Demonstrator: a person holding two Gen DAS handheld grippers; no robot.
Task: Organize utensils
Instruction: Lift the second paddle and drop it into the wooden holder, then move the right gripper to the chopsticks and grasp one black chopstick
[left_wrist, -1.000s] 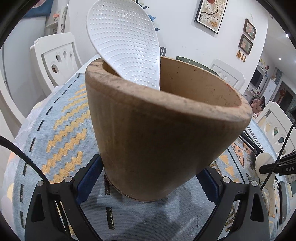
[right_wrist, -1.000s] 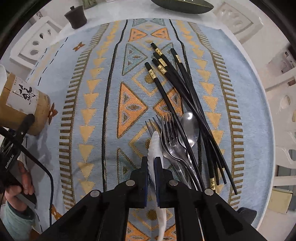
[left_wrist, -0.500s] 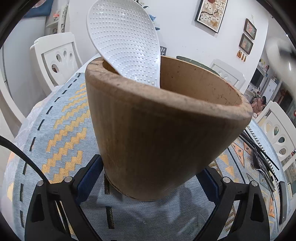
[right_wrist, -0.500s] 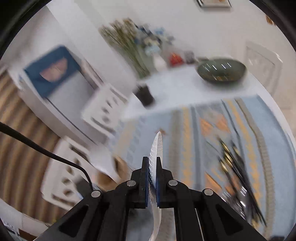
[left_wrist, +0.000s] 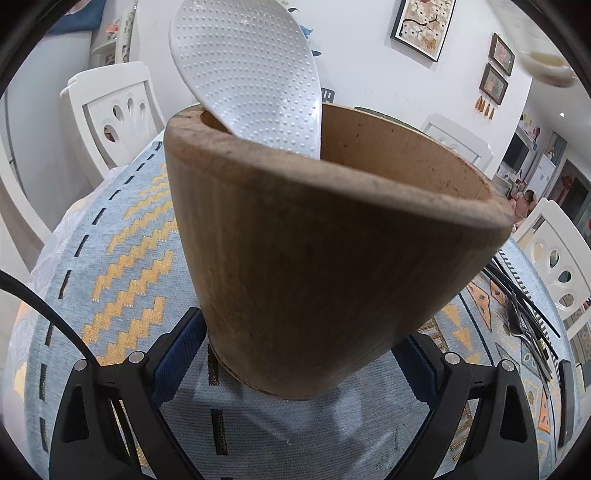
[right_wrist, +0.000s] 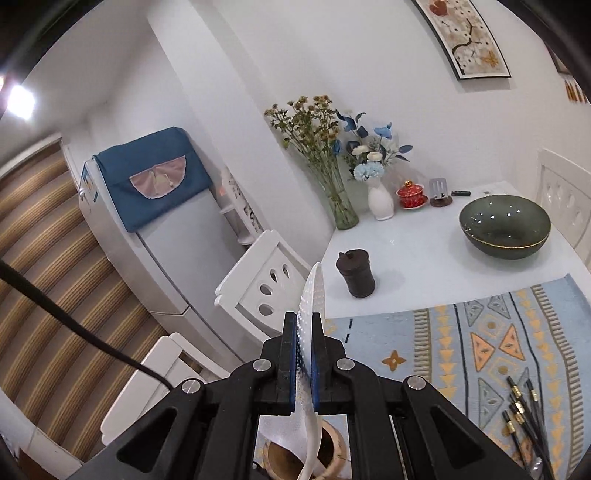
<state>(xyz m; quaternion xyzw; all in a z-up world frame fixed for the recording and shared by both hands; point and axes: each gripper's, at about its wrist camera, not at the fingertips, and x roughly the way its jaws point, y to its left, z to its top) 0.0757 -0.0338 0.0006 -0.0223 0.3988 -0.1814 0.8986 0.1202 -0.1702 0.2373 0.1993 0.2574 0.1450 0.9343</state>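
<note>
Lifted paddle above wooden holder

I am working in a home dining room: white carved chairs are ringing my counter with its patterned cloth, framed pictures are hanging on the wall, and flower vases and a fridge are standing nearby.

A dark green bowl sits near the tabletop's far edge, well apart from a small dark lidded pot. At the far corner stand two flower vases (one clear glass) beside a red lidded cup.
</note>
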